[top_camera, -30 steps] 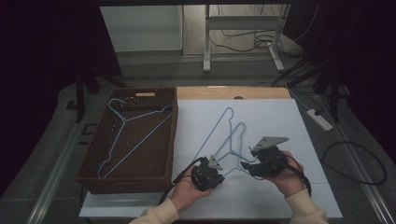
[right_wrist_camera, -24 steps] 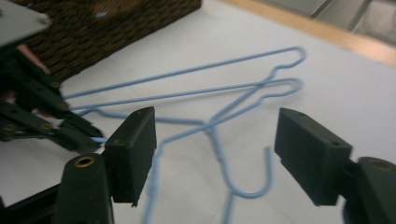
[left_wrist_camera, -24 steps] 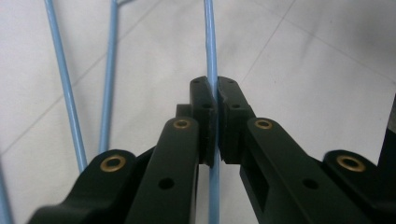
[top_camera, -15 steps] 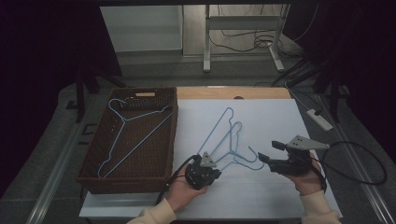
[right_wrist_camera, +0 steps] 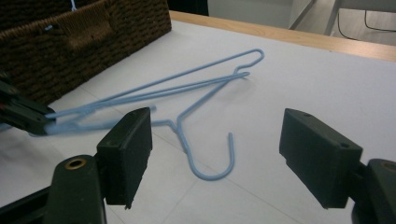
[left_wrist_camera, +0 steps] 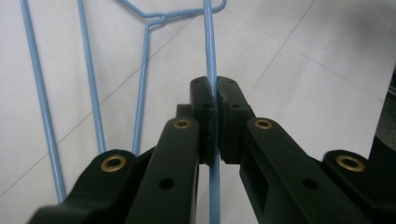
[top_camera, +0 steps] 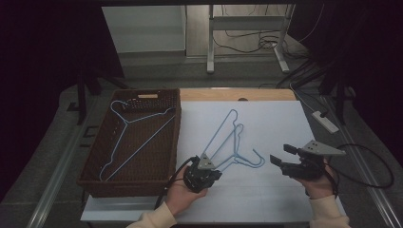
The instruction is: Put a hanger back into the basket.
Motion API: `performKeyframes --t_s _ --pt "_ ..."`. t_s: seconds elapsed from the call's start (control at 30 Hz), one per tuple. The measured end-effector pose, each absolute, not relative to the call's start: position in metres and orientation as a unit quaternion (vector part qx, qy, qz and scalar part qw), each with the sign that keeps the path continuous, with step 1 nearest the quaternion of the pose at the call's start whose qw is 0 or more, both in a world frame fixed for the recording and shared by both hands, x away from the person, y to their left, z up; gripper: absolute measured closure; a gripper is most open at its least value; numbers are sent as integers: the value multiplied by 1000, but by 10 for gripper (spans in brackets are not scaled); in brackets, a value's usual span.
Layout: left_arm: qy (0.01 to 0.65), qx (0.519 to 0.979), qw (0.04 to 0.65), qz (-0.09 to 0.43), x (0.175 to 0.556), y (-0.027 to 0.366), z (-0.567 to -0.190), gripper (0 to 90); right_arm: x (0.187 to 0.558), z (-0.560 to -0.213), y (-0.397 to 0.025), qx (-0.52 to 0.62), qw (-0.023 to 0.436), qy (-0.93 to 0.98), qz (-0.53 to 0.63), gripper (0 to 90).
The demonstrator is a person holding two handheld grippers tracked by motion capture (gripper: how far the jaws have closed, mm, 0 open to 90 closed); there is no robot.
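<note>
At the left edge of the desk stands a brown wicker basket (top_camera: 130, 137) with one blue wire hanger (top_camera: 133, 135) already lying inside it. Just right of the basket, near the front edge, the left gripper (top_camera: 205, 172) is clamped on the wire of a second blue hanger (top_camera: 233, 145); the left gripper view shows its jaws pressed together with the blue wire running straight up between them.

That hanger lies on the white desk surface (top_camera: 266, 190) in the middle, its long arms reaching toward the far edge and its hook (top_camera: 254, 159) curling toward the right edge. It has slid a little toward the front since a second ago.

Further right, the change is plain. A second ago the right gripper (top_camera: 279, 156) sat close against the hook end, beside the left one. It has since let go and drawn back toward the right edge, and now hovers well apart from the hanger with its jaws spread wide; the right gripper view shows the hook (right_wrist_camera: 212, 161) lying free on the desk between its parted pads (right_wrist_camera: 130, 154).

So the two-gripper hold looks over and the hanger now rests with the left gripper alone. I judge the next step is a one-handed carry leftward into the basket, where the loose far end may swing or catch the basket rim.
</note>
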State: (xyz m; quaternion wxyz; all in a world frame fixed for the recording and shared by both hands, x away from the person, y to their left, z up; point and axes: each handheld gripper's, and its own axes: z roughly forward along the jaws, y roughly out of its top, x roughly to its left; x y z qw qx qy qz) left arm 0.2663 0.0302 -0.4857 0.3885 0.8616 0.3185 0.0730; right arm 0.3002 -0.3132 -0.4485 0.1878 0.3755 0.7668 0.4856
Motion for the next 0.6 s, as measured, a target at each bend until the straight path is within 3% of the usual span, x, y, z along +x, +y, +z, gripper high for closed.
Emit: performKeyframes --t_s 0.6 --pt "318 836 437 93 257 47 -450 870 298 -477 -300 364 183 802 437 267"
